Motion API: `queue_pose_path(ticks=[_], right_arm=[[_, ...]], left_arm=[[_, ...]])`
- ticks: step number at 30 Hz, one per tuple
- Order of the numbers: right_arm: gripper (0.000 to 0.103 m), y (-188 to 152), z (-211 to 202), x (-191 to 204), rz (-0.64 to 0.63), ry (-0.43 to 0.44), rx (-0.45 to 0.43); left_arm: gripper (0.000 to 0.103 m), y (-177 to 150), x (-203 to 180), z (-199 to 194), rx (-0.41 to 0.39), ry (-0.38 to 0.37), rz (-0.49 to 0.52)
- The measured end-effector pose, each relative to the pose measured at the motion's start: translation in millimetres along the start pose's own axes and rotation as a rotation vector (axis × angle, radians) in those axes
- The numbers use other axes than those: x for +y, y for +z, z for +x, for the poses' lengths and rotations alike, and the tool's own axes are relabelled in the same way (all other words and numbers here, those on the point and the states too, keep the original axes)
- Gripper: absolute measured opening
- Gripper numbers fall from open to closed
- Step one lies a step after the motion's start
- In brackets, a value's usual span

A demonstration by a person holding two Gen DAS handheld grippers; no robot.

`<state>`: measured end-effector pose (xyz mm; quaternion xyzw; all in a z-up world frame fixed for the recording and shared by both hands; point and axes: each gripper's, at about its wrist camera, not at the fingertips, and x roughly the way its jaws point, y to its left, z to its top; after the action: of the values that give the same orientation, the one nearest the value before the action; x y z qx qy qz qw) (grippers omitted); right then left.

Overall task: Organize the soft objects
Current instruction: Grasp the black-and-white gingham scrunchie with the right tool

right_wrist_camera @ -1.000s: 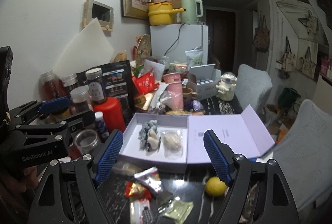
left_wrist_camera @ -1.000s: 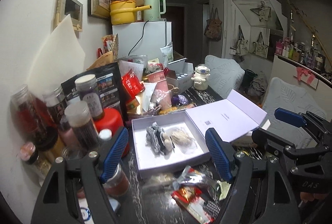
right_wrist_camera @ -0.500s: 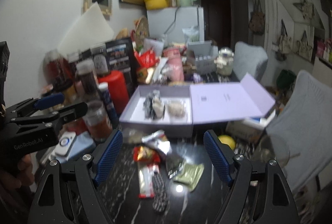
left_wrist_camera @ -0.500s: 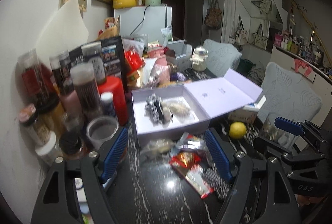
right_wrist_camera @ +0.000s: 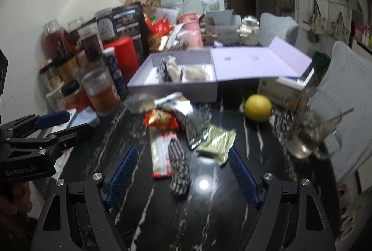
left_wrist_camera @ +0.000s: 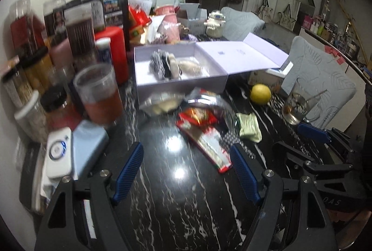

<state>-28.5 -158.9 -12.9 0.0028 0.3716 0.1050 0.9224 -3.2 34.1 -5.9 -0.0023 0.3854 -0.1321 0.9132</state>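
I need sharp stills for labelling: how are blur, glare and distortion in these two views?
Left wrist view: motion blur smears the jars and snack packets; ceiling light glares on the black marble table; fisheye bends the edges. Right wrist view: similar blur on the striped sock and glass mug, one glare spot, dark corners.

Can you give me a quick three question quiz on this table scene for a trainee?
1. True or false: the lid of the purple box is shut.
2. What lies nearest the right gripper? A: lemon. B: striped sock. C: glass mug.
3. Fill in: both the right gripper and the left gripper hold ____.

Key: 1 false, the lid lies open. 2 B. 3 nothing, the jaws are open and empty.
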Motion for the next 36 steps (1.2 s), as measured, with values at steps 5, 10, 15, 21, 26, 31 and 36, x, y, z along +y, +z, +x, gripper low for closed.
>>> queue_pose_path(ticks=[5, 10, 15, 21, 26, 31, 36], right_arm=[[0.081, -16.3, 15.6, -0.7, 0.017, 0.017, 0.048], [0.076, -26.1, 37.8, -3.3, 0.047, 0.048, 0.105], [0.066, -25.8, 59.4, -6.7, 0.058, 0.052, 0.149], [0.043, -25.0, 88.3, -11.0, 0.058, 0.073, 0.212], [0.022, -25.9, 98.8, -17.6, 0.066, 0.114, 0.239], [0.022, -20.4, 90.5, -35.5, 0.09, 0.076, 0.209], [0.022, -19.4, 78.5, -54.3, 0.107, 0.047, 0.194]], left_arm=[[0.077, -17.9, 0.6, 9.2, 0.021, 0.003, -0.021], [0.077, -25.9, 8.4, 19.9, 0.043, 0.003, -0.044], [0.077, -30.7, 15.6, 33.2, 0.072, -0.008, -0.073], [0.077, -24.7, 14.5, 49.2, 0.093, -0.017, -0.086], [0.077, -16.4, 10.6, 61.4, 0.101, -0.024, -0.087], [0.077, -7.8, 0.6, 76.6, 0.11, -0.032, -0.086], [0.077, -1.6, -16.4, 98.2, 0.138, -0.041, -0.07]])
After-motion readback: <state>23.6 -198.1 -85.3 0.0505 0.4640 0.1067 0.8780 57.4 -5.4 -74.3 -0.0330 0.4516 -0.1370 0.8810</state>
